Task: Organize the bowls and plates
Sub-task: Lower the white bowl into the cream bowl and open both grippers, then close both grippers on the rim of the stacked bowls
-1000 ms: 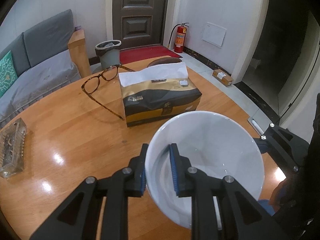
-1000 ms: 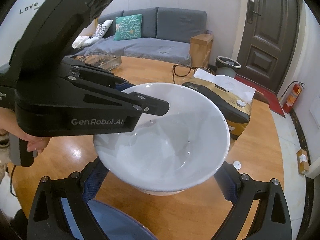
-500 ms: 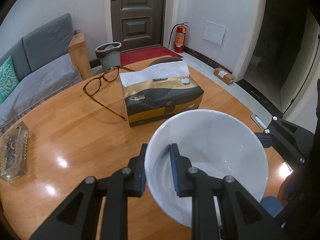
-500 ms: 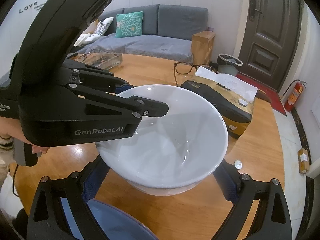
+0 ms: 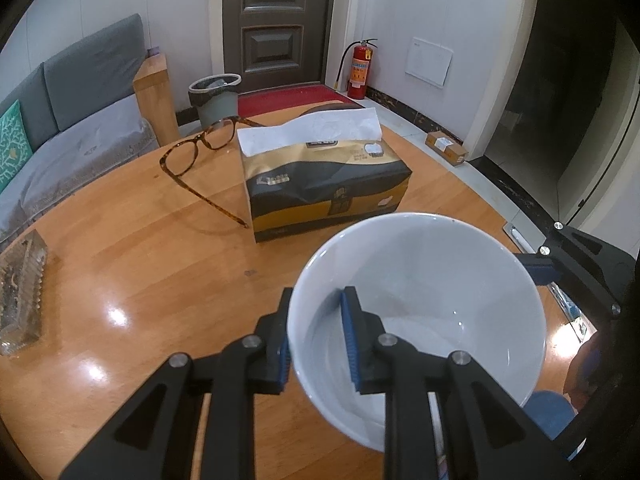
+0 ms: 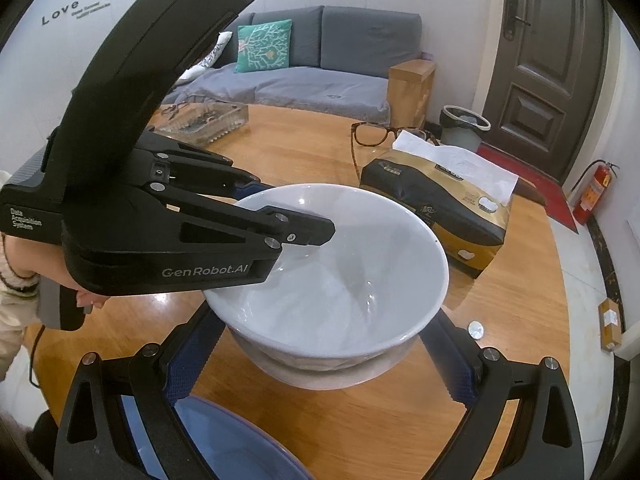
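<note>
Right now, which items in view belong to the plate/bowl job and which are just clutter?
Job: white bowl, second bowl under it, blue plate.
Clutter: tissue box, glasses, glass ashtray, coin.

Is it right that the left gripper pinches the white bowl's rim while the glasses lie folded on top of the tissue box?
Not quite. The left gripper does pinch the white bowl by its rim, but the glasses lie open on the table beside the tissue box, as the left wrist view shows.

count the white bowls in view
2: the upper white bowl, its rim pinched by the left gripper, nests in a lower white bowl on the table. Others may be hidden.
</note>
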`<state>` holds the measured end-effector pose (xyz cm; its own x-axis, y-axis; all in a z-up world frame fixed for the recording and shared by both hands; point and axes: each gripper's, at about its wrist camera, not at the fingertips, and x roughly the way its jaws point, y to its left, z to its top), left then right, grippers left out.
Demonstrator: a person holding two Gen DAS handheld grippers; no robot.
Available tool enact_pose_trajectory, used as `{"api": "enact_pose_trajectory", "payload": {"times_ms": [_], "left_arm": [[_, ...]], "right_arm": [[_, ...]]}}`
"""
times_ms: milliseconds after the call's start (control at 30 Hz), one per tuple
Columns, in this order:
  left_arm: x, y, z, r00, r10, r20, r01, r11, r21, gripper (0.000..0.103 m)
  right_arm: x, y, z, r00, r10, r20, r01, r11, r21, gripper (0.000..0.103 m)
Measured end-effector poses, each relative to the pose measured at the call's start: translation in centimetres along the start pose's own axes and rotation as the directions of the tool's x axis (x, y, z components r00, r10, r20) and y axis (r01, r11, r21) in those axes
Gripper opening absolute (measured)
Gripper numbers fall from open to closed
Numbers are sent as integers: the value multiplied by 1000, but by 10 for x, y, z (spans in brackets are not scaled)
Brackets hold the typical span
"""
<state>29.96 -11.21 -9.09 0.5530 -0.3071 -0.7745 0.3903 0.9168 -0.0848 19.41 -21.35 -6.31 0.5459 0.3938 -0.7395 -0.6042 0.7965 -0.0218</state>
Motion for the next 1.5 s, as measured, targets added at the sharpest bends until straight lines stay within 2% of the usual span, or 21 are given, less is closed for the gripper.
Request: {"api": "enact_pose_trajectory", "payload": {"times_ms": [633, 700, 767, 867, 967, 1033, 1133, 1233, 1500], "left_arm": [[3, 0, 0, 1000, -8, -15, 8, 1000, -18, 19], [-2, -1, 0, 1000, -3, -11, 2, 1000, -13, 22], [-7, -1, 1, 1000, 8, -8, -8, 1000, -9, 30], [-13, -2, 2, 1000, 12, -7, -12, 1000, -1, 33], [-12, -5, 3, 999, 24, -22, -24, 1000, 3, 39], [-8, -5, 4, 999, 20, -33, -21, 1000, -4, 39], [0, -5, 4, 999, 5, -52, -6, 1000, -18, 39], [10, -5, 2, 997, 5, -73, -6, 1000, -18, 39], [27, 2, -1, 994, -34, -105, 30, 999, -42, 39]], "right_arm": [[-9, -4, -6, 1000, -2, 18, 2, 1000, 4, 94], [-15, -3, -9, 999, -19, 38, 20, 1000, -7, 94], [-21, -1, -11, 998, -37, 43, 38, 999, -26, 94], [-29, -5, -18, 997, -48, 61, 50, 998, -32, 95], [-35, -9, -31, 998, -7, 65, 11, 999, -51, 101], [-32, -10, -38, 999, 4, 39, -1, 997, -72, 101], [-24, -17, -47, 997, 72, -2, -72, 996, -48, 101], [-14, -26, -49, 994, 111, -3, -111, 994, -23, 101], [12, -32, -46, 980, 198, 2, -197, 975, -102, 101]]}}
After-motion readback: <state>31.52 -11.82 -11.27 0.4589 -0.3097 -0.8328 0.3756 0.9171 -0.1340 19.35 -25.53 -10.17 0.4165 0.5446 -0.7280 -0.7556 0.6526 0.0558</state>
